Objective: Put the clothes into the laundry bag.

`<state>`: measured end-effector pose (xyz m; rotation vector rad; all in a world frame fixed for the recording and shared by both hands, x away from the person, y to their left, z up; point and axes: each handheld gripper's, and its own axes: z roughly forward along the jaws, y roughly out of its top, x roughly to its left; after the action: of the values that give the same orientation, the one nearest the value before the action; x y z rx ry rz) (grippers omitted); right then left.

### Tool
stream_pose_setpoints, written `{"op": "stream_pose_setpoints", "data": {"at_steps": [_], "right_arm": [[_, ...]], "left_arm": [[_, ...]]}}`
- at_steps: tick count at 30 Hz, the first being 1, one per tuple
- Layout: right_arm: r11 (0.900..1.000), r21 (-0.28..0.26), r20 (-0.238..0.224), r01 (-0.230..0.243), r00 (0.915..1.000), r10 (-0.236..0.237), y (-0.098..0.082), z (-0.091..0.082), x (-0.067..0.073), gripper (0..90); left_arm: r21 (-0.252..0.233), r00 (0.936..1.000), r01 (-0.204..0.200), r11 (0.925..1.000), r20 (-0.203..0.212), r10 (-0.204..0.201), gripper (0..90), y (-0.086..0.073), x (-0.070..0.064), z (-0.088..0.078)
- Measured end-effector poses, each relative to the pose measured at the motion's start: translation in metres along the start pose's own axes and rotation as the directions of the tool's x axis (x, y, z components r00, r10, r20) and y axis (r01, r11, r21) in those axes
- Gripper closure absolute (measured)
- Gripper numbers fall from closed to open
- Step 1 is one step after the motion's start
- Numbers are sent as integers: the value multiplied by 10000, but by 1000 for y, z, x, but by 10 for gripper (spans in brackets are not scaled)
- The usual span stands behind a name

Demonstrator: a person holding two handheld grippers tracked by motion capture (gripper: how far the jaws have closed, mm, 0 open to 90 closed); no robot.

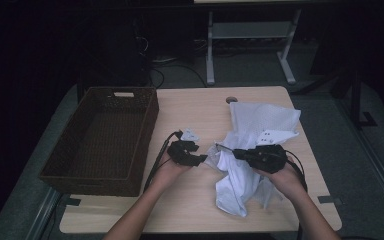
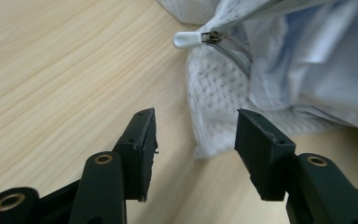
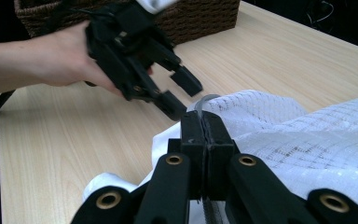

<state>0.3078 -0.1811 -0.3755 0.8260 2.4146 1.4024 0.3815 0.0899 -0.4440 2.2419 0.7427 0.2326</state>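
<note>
High view — a crumpled white mesh garment point(image 1: 252, 150) lies centre-right on the pale wooden table point(image 1: 195, 205). Left gripper view: the left gripper point(image 2: 196, 140) stands spread, empty, before it. Right gripper view — the right gripper point(image 3: 204, 128) pinches its zipper edge.

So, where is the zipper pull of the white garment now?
In the left gripper view the zipper pull sits top centre, at the edge of the white garment, over the wooden table and ahead of the open left claw.

The wooden table point(image 1: 195, 107) bears a wicker basket point(image 1: 100, 142) and white garment point(image 1: 260, 150).
</note>
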Motion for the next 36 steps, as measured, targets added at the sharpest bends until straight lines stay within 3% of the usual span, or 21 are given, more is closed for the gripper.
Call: {"op": "stream_pose_setpoints", "data": {"at_steps": [4, 7, 10, 11, 17, 29, 36], "right_arm": [[10000, -37, 12, -48, 10000, 48, -1, -1, -2, 885], [10000, -56, 37, -69, 10000, 69, -2, -2, -3, 885], [9999, -57, 64, -82, 9999, 83, -2, -3, -4, 884], [9999, -56, 74, -94, 9999, 94, -2, -3, -5, 885], [9999, -54, 162, -160, 9997, 160, -4, -2, -7, 884], [9994, 199, 111, -285, 9995, 283, -8, 12, -7, 868], [9981, 130, 202, -604, 9980, 602, -12, 6, -7, 704]], "left_arm": [[121, 9996, -50, 9999, 275, 46, 513, 6, 1, 13], [285, 9984, -181, 9994, 533, 166, 664, 8, 0, 20], [474, 9967, -415, 9980, 722, 380, 872, 8, -2, 21], [504, 9968, -394, 9980, 713, 358, 888, 8, -2, 21], [578, 9977, -287, 9979, 632, 251, 899, -1, -2, 5], [1093, 9995, 118, 9939, 287, -150, 898, -40, -11, -39], [1257, 9992, 204, 9919, 329, -247, 891, -51, -15, -42]]}}
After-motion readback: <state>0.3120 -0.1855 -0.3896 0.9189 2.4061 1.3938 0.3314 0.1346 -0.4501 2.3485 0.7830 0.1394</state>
